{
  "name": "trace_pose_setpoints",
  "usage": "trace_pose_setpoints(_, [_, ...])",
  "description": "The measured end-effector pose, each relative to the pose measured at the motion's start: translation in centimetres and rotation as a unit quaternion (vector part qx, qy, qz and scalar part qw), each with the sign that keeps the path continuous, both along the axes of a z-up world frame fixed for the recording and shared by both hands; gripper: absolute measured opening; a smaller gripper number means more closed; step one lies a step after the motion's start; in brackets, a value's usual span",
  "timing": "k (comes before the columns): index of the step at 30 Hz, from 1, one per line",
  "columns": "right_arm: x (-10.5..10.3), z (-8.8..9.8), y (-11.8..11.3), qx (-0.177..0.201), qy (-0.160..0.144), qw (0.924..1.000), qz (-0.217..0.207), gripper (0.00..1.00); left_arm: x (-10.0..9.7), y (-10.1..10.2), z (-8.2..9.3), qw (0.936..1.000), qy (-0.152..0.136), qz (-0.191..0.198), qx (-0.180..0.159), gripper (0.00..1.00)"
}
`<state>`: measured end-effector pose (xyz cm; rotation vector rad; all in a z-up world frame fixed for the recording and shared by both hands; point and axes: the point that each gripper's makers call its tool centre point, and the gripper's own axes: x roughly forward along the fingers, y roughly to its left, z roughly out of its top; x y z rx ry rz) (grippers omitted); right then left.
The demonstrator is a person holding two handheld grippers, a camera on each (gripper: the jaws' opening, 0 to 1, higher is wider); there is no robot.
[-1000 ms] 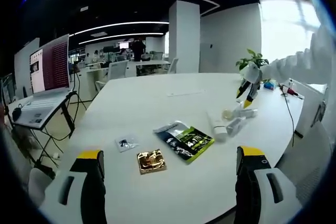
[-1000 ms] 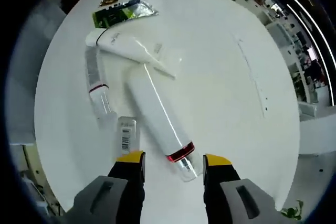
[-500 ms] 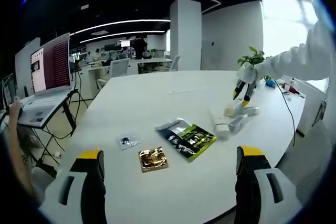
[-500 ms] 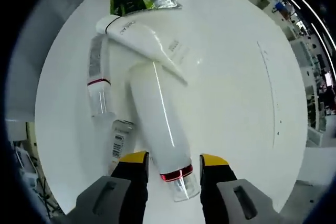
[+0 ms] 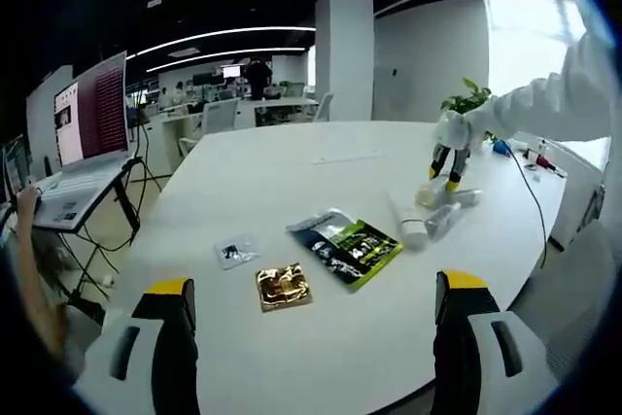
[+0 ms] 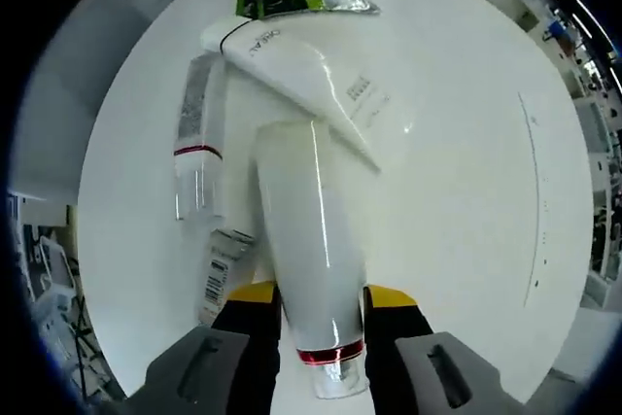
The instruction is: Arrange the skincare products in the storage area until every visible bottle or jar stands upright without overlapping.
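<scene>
A white bottle (image 6: 311,230) with a red band and a clear cap lies on the white table (image 6: 466,201); my right gripper (image 6: 321,296) is shut on it just above the band, both yellow tips pressed to its sides. A white tube (image 6: 301,70) lies across the bottle's far end. Left of it lie a slim silver tube (image 6: 194,143) with a red band and a small barcoded item (image 6: 224,264). In the left gripper view the right gripper (image 5: 445,167) reaches down onto this cluster of products (image 5: 428,209). My left gripper (image 5: 313,285) hangs open over the near table edge, holding nothing.
A green foil packet (image 5: 345,248), a gold sachet (image 5: 282,285) and a small clear sachet (image 5: 236,251) lie mid-table. A laptop (image 5: 83,128) stands on a stand at the left. A white-sleeved arm (image 5: 544,104) comes in from the right, past a potted plant (image 5: 468,99).
My right gripper has moved forward along the white bottle and its jaws have narrowed onto it. The left gripper has barely shifted.
</scene>
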<state>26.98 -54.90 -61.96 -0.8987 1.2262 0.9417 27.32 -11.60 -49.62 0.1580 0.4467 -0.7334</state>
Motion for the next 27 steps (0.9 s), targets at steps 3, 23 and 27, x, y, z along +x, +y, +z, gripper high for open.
trace_pose_setpoints(3, [-0.3,-0.2,0.0,0.010,0.018,0.9997,-0.009,0.33,0.1,-0.1,0.0,1.0000,0.001,0.000,-0.004,0.97])
trace_pose_setpoints(23, [-1.1,-0.5,0.5,0.018,0.016,0.9982,0.055,0.31,0.0,-0.3,-0.7,0.9999,0.009,-0.005,0.011,0.95])
trace_pose_setpoints(27, [-1.0,-0.6,0.4,0.010,0.019,0.9983,0.055,0.29,-0.1,-0.3,-0.7,0.9999,0.010,-0.005,0.010,0.95])
